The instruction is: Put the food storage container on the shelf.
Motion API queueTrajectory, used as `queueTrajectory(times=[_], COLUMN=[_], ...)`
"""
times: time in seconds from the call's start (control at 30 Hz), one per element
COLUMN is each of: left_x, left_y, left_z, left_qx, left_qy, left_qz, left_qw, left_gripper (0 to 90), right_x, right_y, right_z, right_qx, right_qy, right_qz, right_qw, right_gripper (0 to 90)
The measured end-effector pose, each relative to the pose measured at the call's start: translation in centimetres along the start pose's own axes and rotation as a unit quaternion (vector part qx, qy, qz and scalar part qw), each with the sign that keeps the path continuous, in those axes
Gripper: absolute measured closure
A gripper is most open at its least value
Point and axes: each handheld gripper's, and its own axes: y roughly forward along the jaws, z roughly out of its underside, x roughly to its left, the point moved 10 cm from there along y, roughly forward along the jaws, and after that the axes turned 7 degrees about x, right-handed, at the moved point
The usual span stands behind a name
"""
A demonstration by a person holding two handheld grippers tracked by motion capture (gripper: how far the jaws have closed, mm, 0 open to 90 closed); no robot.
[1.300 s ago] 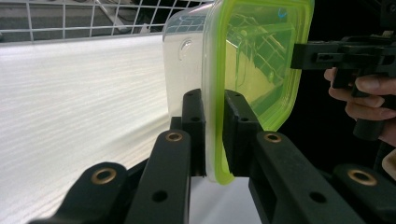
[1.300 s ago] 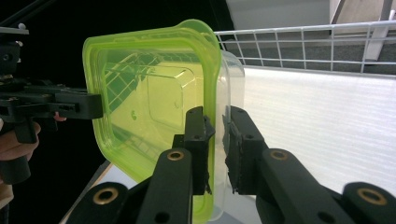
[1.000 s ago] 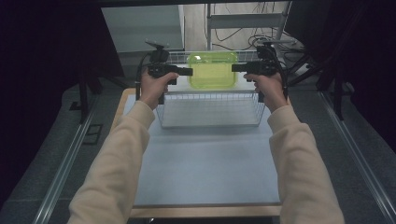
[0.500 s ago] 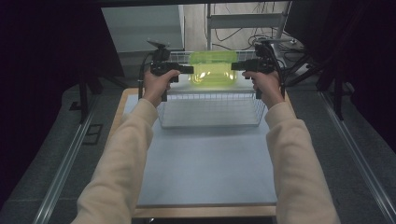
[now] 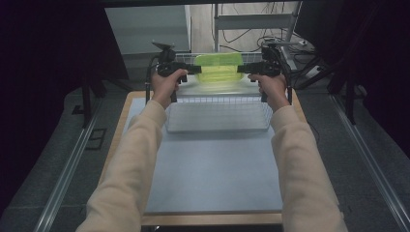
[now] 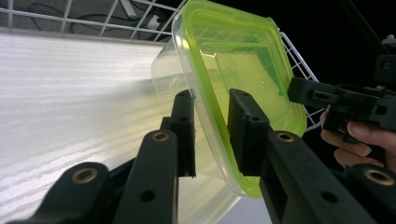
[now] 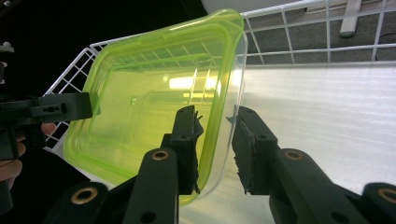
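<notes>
We see both forearms stretched forward over the counter, sleeves reaching from the near edge, each hand gripping a handle at the far end. The left gripper and right gripper face each other across a green-lidded clear container, held tilted above the wire basket. The container's lower part is blurred from above (its contents we cannot make out). In the left gripper view, the jaws sit partly open, clamped on the container's rim at one end; in the right gripper view, the jaws likewise pinch the opposite rim and wall.
</notes>
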Motion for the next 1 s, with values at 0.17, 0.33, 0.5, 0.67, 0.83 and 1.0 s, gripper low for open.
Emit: queueTrajectory(times=[0.17, 0.33, 0.5, 0.67, 0.83, 1.0], left_x=[0.5, 0.5, -0.1, -0.9, -2.0, -3.6], left_y=[0.4, 0.5, 0.4, -0.6, -2.6, -4.4], left_z=[-0.1, -0.1, -0.6, -0.8, 0.2, 3.2], left_qx=[-0.006, -0.009, -0.027, -0.035, -0.041, -0.036], left_qy=[0.004, 0.015, 0.029, 0.054, 0.085, 0.110], left_qz=[-0.011, -0.007, -0.002, -0.010, -0.018, -0.001], left_qw=[0.9999, 0.9998, 0.9992, 0.9979, 0.9953, 0.9932], left_gripper=[66.0, 49.5, 31.2, 23.9, 21.7, 21.6], right_x=[-0.2, -0.3, 0.0, 0.8, 1.8, 1.5], right_y=[0.2, 0.1, -0.5, -2.1, -4.4, -6.0], right_z=[0.1, 0.2, 0.2, -0.1, 0.7, 3.3], right_qx=[0.002, -0.002, -0.022, -0.052, -0.072, -0.071], right_qy=[0.002, -0.003, -0.015, -0.052, -0.076, -0.097], right_qz=[0.005, 0.015, 0.024, 0.036, 0.000, -0.017], right_qw=[1.0000, 0.9999, 0.9994, 0.9967, 0.9945, 0.9926], right_gripper=[67.2, 59.8, 48.1, 39.8, 36.3, 32.7])
